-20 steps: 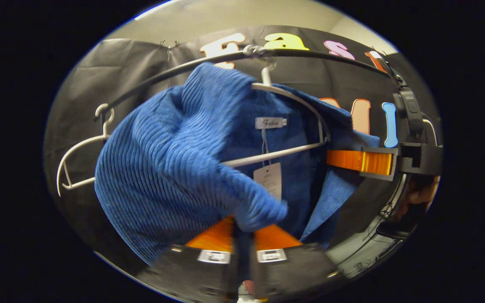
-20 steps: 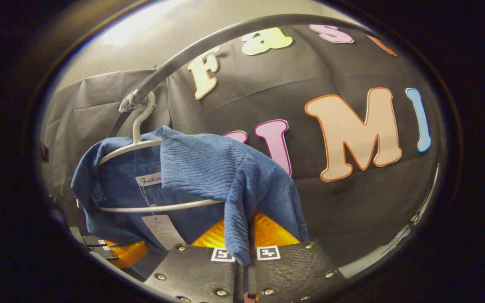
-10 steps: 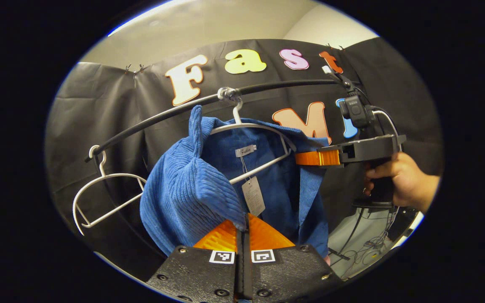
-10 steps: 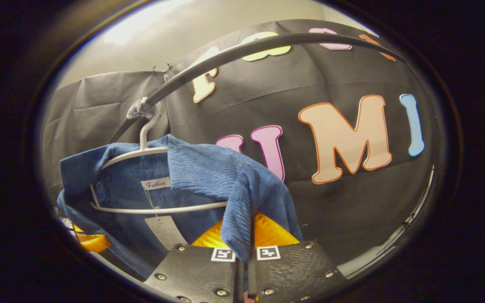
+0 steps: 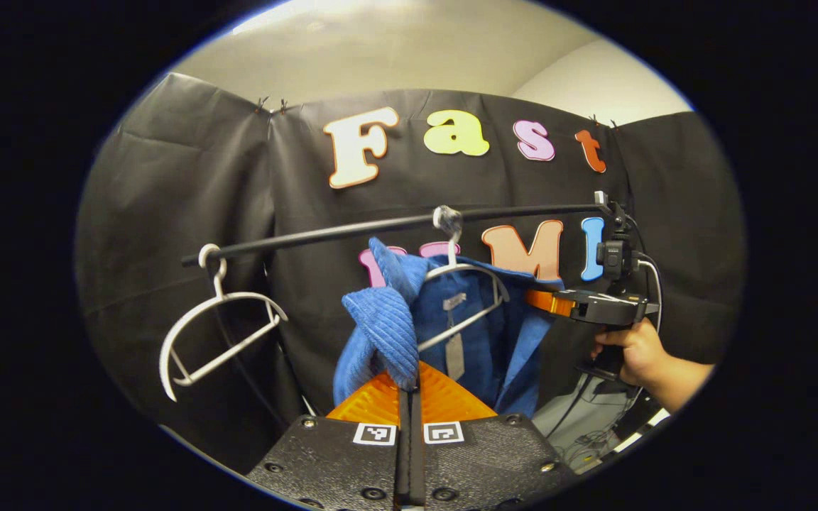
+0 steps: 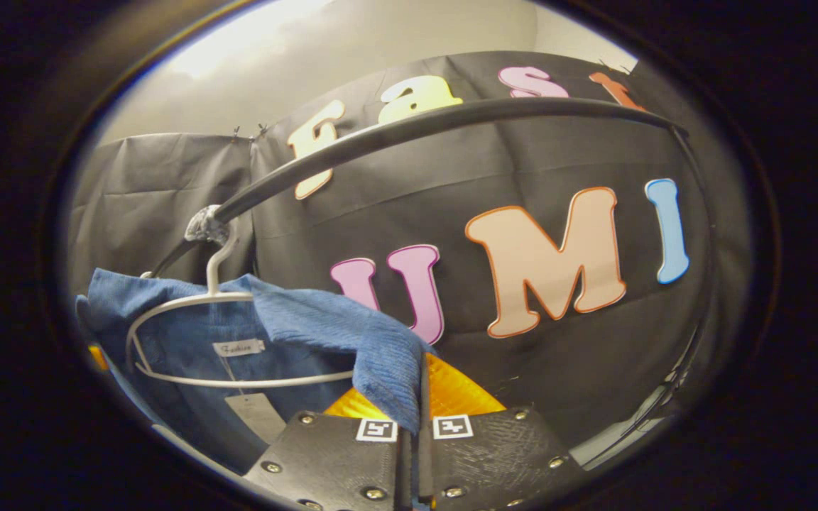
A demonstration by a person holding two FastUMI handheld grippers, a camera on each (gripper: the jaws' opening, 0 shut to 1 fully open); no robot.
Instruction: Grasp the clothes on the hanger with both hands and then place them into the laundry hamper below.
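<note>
Both grippers are pulling back from the rail, and the blue garment [image 5: 444, 333] is looking smaller and sitting lower in the left gripper view than a moment ago, stretched out toward both cameras. At the bottom centre of that view the left gripper [image 5: 410, 387] is pinching a bunched fold of the ribbed blue cloth, its orange fingers [image 5: 370, 401] pressed together on it. At the right of the frame the right gripper [image 5: 549, 301] is gripping the garment's other shoulder, a hand [image 5: 629, 351] wrapping its handle. In the right gripper view, lower centre, the right gripper [image 6: 420, 408] is clamping a blue fold too. The garment [image 6: 189, 348] is still hanging on the white hanger [image 6: 167, 309], which is hooking over the black rail [image 6: 409, 128]. An empty white hanger [image 5: 217, 333] is dangling at centre left of the left gripper view.
</note>
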